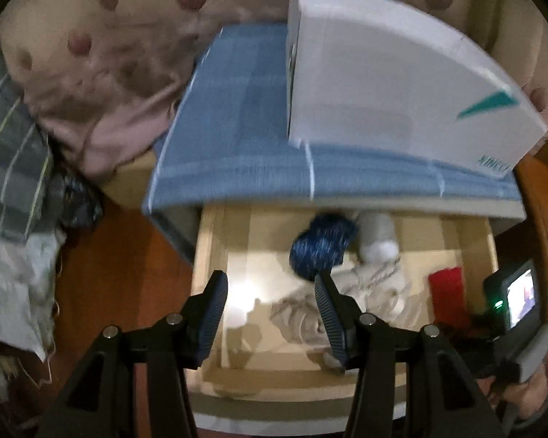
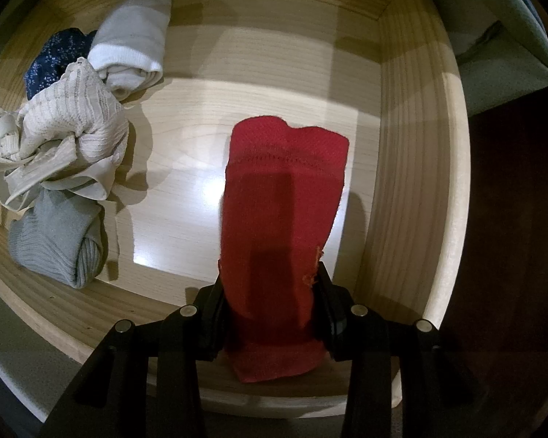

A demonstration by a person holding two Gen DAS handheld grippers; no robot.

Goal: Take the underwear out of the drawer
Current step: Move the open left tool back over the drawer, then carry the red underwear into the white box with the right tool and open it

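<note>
Left hand-held gripper (image 1: 270, 292) hangs over the open drawer (image 2: 413, 168), jaws spread wide with nothing between them. Inside, the cream lace bundle (image 2: 62, 149) sits at the left, while the right hand-held gripper (image 2: 270, 284) is clamped on the red underwear (image 2: 281, 219).

The open drawer (image 2: 413, 153) is a pale wooden box with a smooth, light-grained floor and upright walls, pulled out from under a blue-topped cabinet. A red knitted piece of underwear (image 2: 281, 219), folded long and narrow, stands tilted up off the drawer floor near the right wall, its lower end pinched between the fingers of the right gripper (image 2: 270, 314). Along the left side lie the other pieces close together: a crumpled cream lace one (image 2: 65, 146) on top of a rolled grey one (image 2: 58, 244), with a dark blue speckled roll (image 2: 51, 58) and a grey-and-white roll (image 2: 135, 43) touching behind them.
</note>
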